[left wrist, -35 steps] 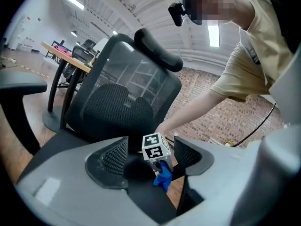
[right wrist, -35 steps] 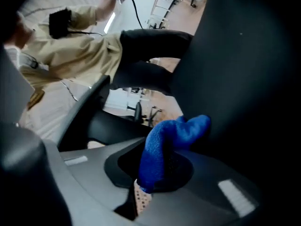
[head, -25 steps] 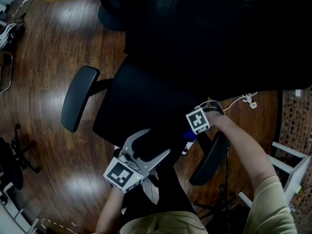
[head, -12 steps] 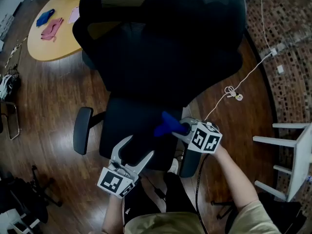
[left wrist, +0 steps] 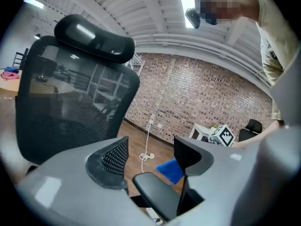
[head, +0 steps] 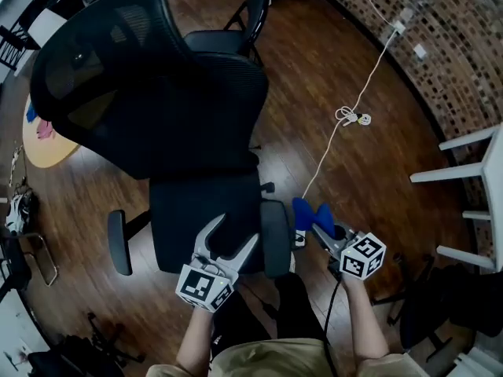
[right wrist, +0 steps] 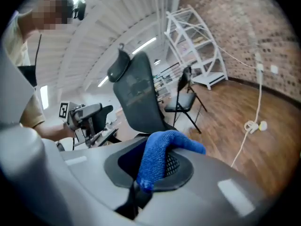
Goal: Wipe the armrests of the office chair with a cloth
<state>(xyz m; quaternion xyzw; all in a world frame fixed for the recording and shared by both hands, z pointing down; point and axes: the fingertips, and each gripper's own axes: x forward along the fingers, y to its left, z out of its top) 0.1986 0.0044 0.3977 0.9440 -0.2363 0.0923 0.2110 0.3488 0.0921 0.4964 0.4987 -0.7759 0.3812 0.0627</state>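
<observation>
Right gripper (head: 322,230) swung off nearer armrest (head: 275,238), clamped on blue cloth (head: 308,211); left gripper (head: 233,238) gaping wide beside that armrest.

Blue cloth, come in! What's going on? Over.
Right tool shut on blue cloth. Left tool open, empty, near armrest. Not wiping yet: blue cloth beside armrest, not on it.

A white cable (head: 350,116) crosses the wooden floor (head: 314,69) at upper right near a brick wall (head: 440,45), a black folding chair (head: 220,42) top centre, a white rack (head: 479,171) at the right edge.
</observation>
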